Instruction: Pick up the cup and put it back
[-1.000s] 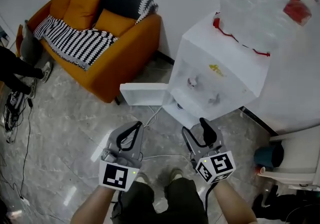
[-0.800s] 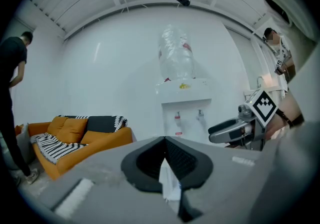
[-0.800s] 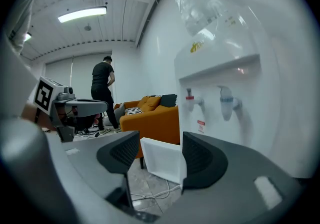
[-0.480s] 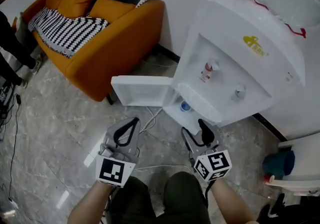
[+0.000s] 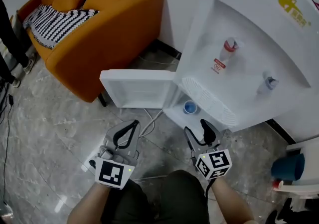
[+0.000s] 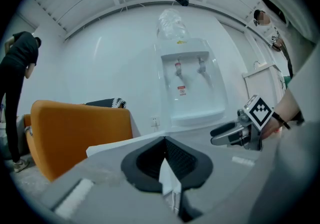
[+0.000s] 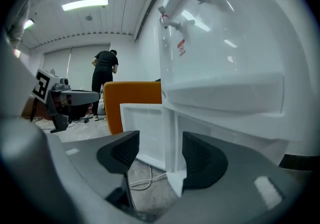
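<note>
R gripper (image 5: pixel 196 130) lower than before, jaws spread, empty, cup (image 5: pixel 189 107) just ahead; L gripper (image 5: pixel 133 124) lower too, clenched.

This looks like a lounge corner of an office or lab, not a home. An orange sofa (image 5: pixel 117 38) with a striped blanket (image 5: pixel 52 23) sits beside a bottled water dispenser (image 5: pixel 259 68). The floor (image 5: pixel 50 133) is grey and stone-look, with a loose cable (image 7: pixel 144 182). Strip lights (image 7: pixel 85 4) hang overhead, and a person (image 7: pixel 105 76) stands beyond.

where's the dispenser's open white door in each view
Head view: open door at centre, swung left from the water dispenser.
Left gripper view: only its top edge, low, left of centre.
Right gripper view: centre-left, facing the camera.
Shared landmark: the orange sofa behind it.
</note>
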`<act>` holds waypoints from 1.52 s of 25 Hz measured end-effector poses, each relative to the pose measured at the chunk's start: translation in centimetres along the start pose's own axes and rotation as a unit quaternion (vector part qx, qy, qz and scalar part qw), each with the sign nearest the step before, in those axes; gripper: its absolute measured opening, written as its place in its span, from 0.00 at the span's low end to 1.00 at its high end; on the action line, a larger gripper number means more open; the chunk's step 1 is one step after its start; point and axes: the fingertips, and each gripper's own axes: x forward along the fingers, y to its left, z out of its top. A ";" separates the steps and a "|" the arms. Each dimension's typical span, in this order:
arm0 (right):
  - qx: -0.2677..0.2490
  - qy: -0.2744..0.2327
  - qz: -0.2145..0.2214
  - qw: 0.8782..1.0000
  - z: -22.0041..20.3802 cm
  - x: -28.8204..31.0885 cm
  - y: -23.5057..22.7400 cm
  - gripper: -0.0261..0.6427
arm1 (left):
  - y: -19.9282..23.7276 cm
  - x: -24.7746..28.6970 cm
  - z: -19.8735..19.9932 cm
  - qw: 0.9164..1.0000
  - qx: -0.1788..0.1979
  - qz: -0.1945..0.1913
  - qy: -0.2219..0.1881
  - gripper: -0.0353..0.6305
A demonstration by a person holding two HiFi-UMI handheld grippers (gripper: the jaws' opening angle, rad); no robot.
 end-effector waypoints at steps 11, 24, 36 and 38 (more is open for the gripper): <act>-0.013 0.020 -0.017 1.000 -7.3 6.2 -4.8 0.51 | 1.2 1.4 -4.7 1.000 0.002 0.014 0.006 0.06; -0.004 0.048 -0.093 0.995 -13.6 13.1 -11.3 0.60 | -0.1 5.2 -7.2 0.998 0.050 -0.029 0.008 0.06; 0.024 0.077 -0.096 0.992 -17.6 15.7 -13.9 0.65 | -3.1 11.2 -14.1 0.992 0.056 -0.109 0.031 0.06; 0.036 0.079 -0.094 0.992 -18.1 15.7 -13.7 0.65 | -2.9 11.4 -15.4 0.993 0.033 -0.102 0.042 0.06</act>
